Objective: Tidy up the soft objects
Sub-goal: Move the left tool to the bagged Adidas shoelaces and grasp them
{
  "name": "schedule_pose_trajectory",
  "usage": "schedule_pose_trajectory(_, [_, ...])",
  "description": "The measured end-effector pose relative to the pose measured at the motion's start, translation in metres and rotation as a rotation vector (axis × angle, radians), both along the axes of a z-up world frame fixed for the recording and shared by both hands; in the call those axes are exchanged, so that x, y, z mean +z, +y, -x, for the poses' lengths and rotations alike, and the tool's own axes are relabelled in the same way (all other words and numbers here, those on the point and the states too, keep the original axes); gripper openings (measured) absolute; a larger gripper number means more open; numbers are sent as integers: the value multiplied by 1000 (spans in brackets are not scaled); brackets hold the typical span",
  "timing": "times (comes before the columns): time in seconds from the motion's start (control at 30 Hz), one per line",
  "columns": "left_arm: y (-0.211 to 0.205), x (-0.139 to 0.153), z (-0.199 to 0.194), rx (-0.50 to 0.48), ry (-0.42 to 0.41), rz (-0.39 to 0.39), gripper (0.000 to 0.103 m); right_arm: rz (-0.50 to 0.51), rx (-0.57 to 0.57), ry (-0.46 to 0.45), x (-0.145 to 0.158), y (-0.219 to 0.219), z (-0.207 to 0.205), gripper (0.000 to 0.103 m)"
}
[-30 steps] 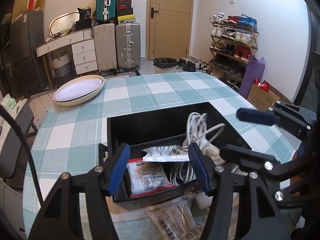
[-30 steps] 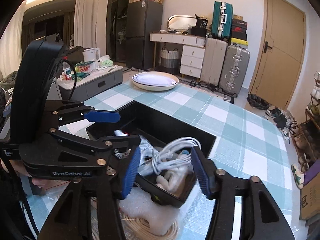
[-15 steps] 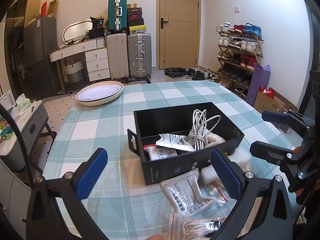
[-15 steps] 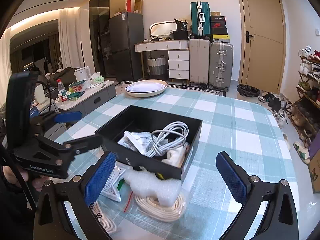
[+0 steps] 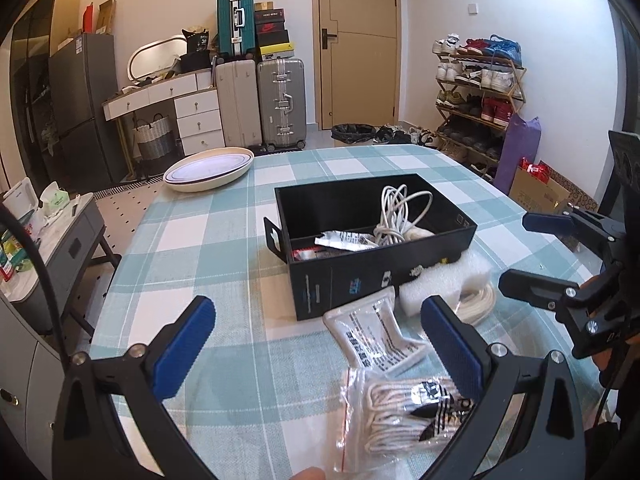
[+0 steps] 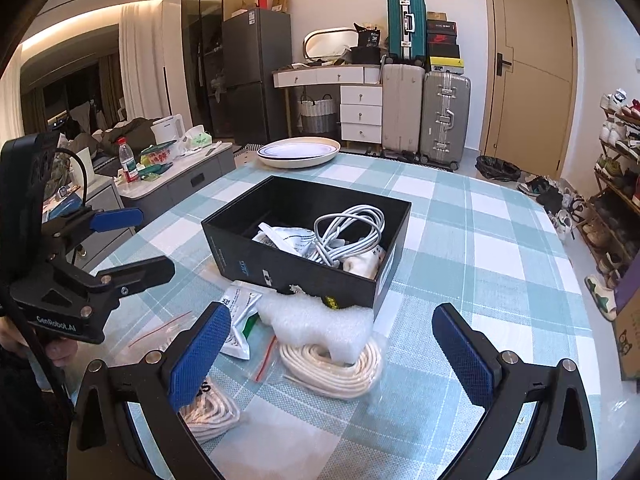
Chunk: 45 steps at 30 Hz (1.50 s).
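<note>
With both the left gripper (image 5: 316, 344) and right gripper (image 6: 332, 350) spread wide and empty, the foam sheet (image 6: 320, 326) (at the black box's (image 6: 296, 266) six o'clock) could crumple if squeezed hard.

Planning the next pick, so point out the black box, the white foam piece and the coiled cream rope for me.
black box (image 6: 304, 268), right wrist view, on its near outer wall.
white foam piece (image 6: 320, 324), right wrist view, on its top middle.
coiled cream rope (image 6: 320, 372), right wrist view, on the coil's front loops.

White walls, tan door (image 5: 362, 40), suitcases (image 5: 280, 100), white drawers (image 5: 198, 120), shoe rack (image 5: 478, 96), dark fridge (image 6: 256, 76)
</note>
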<state>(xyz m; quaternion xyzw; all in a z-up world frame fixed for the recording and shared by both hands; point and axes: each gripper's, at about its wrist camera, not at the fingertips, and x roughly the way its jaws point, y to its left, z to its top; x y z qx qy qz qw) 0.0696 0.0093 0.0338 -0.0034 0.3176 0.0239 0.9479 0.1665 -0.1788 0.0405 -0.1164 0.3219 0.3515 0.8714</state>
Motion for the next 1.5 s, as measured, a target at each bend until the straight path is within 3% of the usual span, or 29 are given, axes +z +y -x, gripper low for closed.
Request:
schedule_pose_trajectory(0.37, [-17,-11,13,-50,49,-15,103,13,-1,8,-1,-4,4,102])
schedule_pose_trajectory(0.8, [-45,-18,18,-184,124,-25,103,15,-8,16,-2,-6,1,102])
schedule_pose_trajectory(1.0, [-56,-26,15,-234,175,14,103,17,-9,20,-3,-6,0,102])
schedule_pose_trajectory(1.5, [-74,-48,7,-241,250,-16,103,22,-11,30,-9,-6,-1,102])
